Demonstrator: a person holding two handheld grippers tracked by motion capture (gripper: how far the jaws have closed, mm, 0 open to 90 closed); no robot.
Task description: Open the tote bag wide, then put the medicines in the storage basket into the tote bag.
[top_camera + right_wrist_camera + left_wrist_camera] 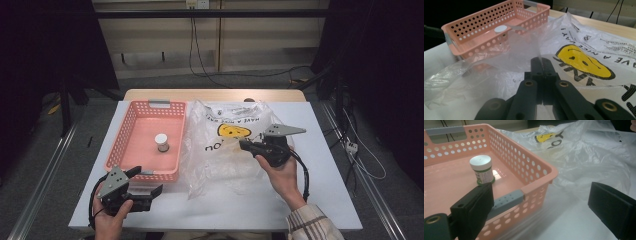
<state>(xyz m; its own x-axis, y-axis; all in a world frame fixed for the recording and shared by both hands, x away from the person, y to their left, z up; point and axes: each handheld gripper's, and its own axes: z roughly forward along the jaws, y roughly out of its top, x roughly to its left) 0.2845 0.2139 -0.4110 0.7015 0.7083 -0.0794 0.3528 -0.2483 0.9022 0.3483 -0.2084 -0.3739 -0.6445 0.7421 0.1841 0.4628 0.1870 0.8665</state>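
Observation:
A clear plastic bag (220, 160) printed with a yellow smiley face lies crumpled on the white table, right of a pink perforated basket (145, 125). A small white-capped bottle (161, 142) stands upright inside the basket. My right gripper (243, 145) is over the middle of the bag, shut on a fold of its film; in the right gripper view the film (534, 42) rises from the closed tips of the right gripper (541, 61). My left gripper (147, 181) is open at the basket's near right corner. In the left gripper view the left gripper (540, 195) straddles that corner (534, 182), with the bottle (482, 168) beyond.
The white table top (330, 165) has bare room on the right and along the front edge. The basket has grey handles (159, 103) at both ends. Cables hang down the wall behind the table, and metal rails run along the floor at both sides.

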